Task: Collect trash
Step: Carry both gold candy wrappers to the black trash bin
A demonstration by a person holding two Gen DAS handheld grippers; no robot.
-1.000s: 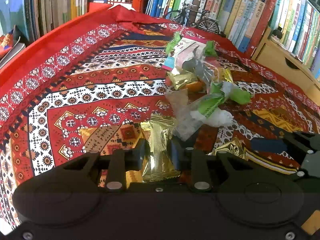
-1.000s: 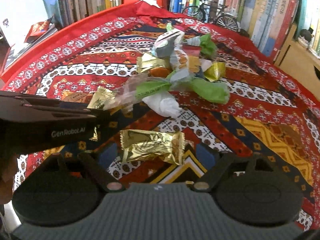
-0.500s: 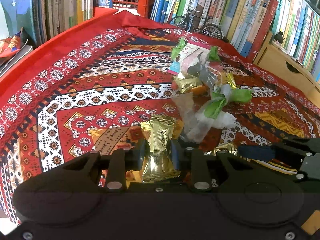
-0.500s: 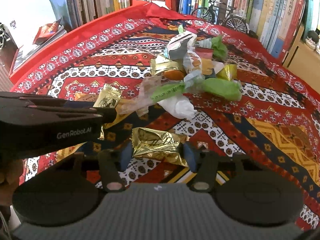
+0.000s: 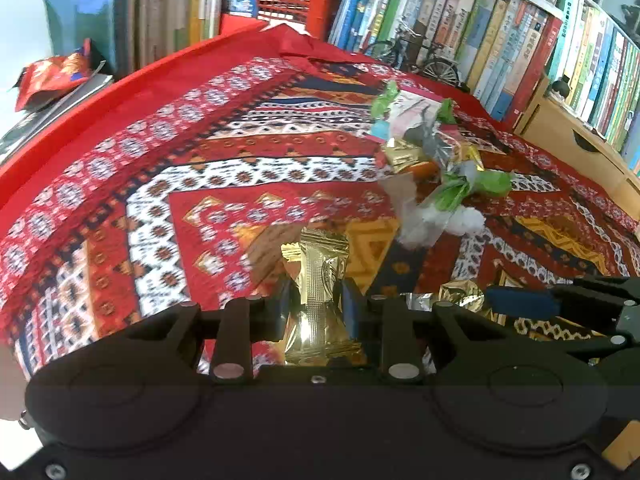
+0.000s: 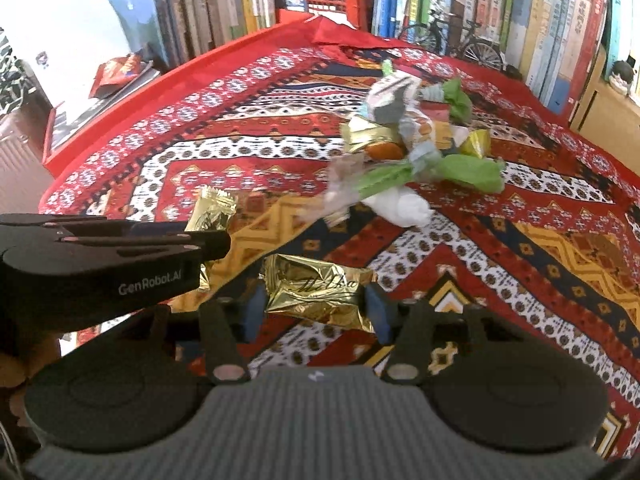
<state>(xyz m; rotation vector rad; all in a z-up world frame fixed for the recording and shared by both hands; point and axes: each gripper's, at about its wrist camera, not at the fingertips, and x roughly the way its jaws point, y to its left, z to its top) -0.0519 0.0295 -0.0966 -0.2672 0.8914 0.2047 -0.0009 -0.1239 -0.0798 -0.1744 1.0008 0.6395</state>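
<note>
Two grippers, one gold wrapper each: the left gripper [image 5: 315, 310] pinches an upright gold wrapper [image 5: 318, 292], the right gripper [image 6: 316, 312] a sideways one [image 6: 318, 290]. One mixed trash pile [image 6: 412, 152] sits beyond both jaws; pieces overlap, can't count.

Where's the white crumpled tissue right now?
In the right wrist view the white tissue lies on the patterned cloth at centre, at the near edge of the wrapper pile, just below the green wrapper.

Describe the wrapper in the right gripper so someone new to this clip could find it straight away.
Start at the patterned red cloth, then the trash pile near its middle. Nearer the camera, the right gripper pinches a gold wrapper lying crosswise. Unlike the other gold wrapper, held lengthwise in the left gripper, it bears dark cursive lettering.
</note>
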